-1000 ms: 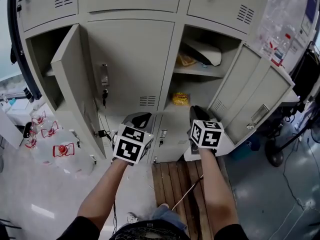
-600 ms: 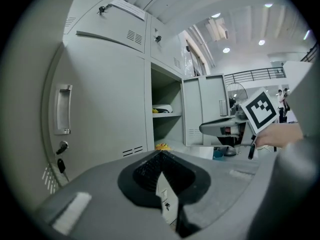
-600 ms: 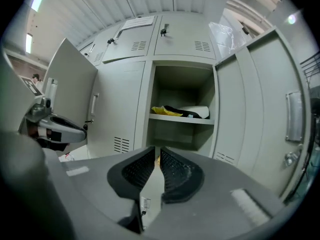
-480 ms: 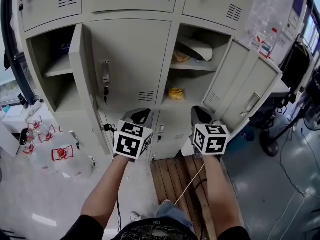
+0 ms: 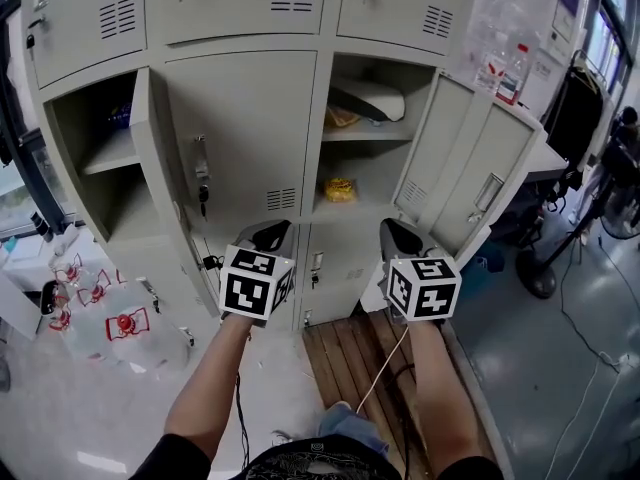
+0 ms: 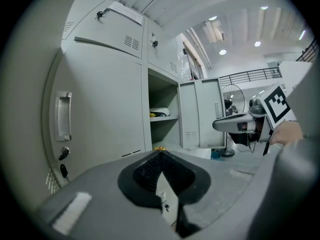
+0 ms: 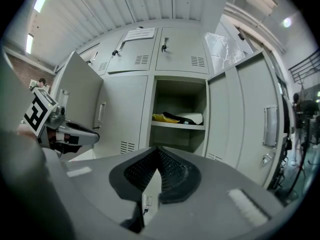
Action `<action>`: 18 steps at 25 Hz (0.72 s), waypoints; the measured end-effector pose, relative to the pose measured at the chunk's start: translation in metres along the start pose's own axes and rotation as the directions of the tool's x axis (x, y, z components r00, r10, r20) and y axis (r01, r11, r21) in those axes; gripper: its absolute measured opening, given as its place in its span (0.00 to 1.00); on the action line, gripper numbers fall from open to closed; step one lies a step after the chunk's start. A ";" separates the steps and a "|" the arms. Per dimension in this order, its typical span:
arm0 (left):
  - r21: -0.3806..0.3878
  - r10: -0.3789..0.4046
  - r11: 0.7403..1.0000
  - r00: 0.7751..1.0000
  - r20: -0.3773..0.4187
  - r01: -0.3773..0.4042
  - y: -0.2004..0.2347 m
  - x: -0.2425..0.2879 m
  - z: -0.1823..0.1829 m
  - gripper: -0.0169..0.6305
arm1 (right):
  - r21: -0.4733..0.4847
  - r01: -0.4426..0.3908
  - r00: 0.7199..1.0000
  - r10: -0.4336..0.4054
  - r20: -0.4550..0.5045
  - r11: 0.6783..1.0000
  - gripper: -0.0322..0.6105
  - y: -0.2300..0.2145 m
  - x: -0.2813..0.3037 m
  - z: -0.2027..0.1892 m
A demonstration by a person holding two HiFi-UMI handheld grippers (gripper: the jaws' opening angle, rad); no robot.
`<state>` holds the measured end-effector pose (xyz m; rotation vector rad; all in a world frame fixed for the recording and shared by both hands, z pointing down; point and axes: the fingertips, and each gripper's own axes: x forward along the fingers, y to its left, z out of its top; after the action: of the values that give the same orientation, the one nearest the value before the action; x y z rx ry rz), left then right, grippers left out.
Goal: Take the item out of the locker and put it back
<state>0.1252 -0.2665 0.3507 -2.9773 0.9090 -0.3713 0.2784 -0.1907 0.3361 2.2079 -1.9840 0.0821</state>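
Grey lockers (image 5: 250, 108) fill the background. Yellow packet (image 5: 340, 189) sits on lower shelf of the open locker (image 5: 375, 168). At its 6 o'clock, left gripper (image 5: 272, 234) and right gripper (image 5: 397, 234), both jaws closed, empty.

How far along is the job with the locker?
Done: the locker door stands open. In hand: nothing; the left gripper and right gripper are shut, empty. Left: the yellow bag lies on its shelf, untouched or already returned, I cannot tell, so everything or nothing remains.
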 end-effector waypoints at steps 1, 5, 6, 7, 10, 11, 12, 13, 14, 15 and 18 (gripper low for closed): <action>0.003 0.000 1.000 1.000 0.000 0.000 0.000 0.000 0.001 0.03 | 0.004 0.004 1.000 -0.004 0.004 1.000 0.09 -0.001 -0.001 0.001; 0.007 0.000 1.000 1.000 -0.004 0.000 -0.001 -0.001 0.001 0.03 | 0.013 0.008 1.000 -0.008 0.016 1.000 0.09 -0.002 -0.004 0.004; 0.006 -0.001 1.000 1.000 -0.005 0.001 -0.001 -0.001 0.001 0.03 | 0.014 0.007 1.000 -0.008 0.017 1.000 0.09 -0.002 -0.005 0.005; 0.006 -0.002 1.000 1.000 -0.005 0.002 -0.002 -0.001 0.000 0.03 | 0.015 0.007 1.000 -0.007 0.019 1.000 0.09 -0.001 -0.005 0.005; 0.006 -0.005 1.000 1.000 -0.008 0.005 -0.004 0.000 -0.001 0.03 | 0.016 0.009 1.000 -0.010 0.022 1.000 0.09 -0.001 -0.007 0.005; 0.006 -0.006 1.000 1.000 -0.008 0.006 -0.005 0.000 -0.001 0.03 | 0.017 0.013 1.000 -0.013 0.026 1.000 0.09 -0.002 -0.007 0.005; 0.008 -0.007 1.000 1.000 -0.009 0.007 -0.005 0.000 -0.001 0.03 | 0.019 0.017 0.999 -0.017 0.030 1.000 0.09 -0.003 -0.008 0.005; 0.009 -0.007 1.000 1.000 -0.010 0.007 -0.005 -0.001 -0.001 0.03 | 0.020 0.020 0.999 -0.020 0.033 1.000 0.09 -0.004 -0.009 0.005; 0.009 -0.006 1.000 1.000 -0.010 0.006 -0.005 -0.001 -0.001 0.03 | 0.020 0.021 0.999 -0.022 0.036 1.000 0.09 -0.004 -0.009 0.006; 0.008 -0.005 1.000 1.000 -0.010 0.005 -0.005 -0.001 -0.001 0.03 | 0.020 0.022 0.999 -0.022 0.037 1.000 0.09 -0.004 -0.010 0.007; 0.007 -0.005 1.000 1.000 -0.011 0.005 -0.007 -0.002 -0.001 0.03 | 0.019 0.021 0.999 -0.021 0.038 1.000 0.09 -0.004 -0.012 0.007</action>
<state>0.1270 -0.2596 0.3519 -2.9751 0.8993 -0.3906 0.2803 -0.1800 0.3273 2.2582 -1.9870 0.0571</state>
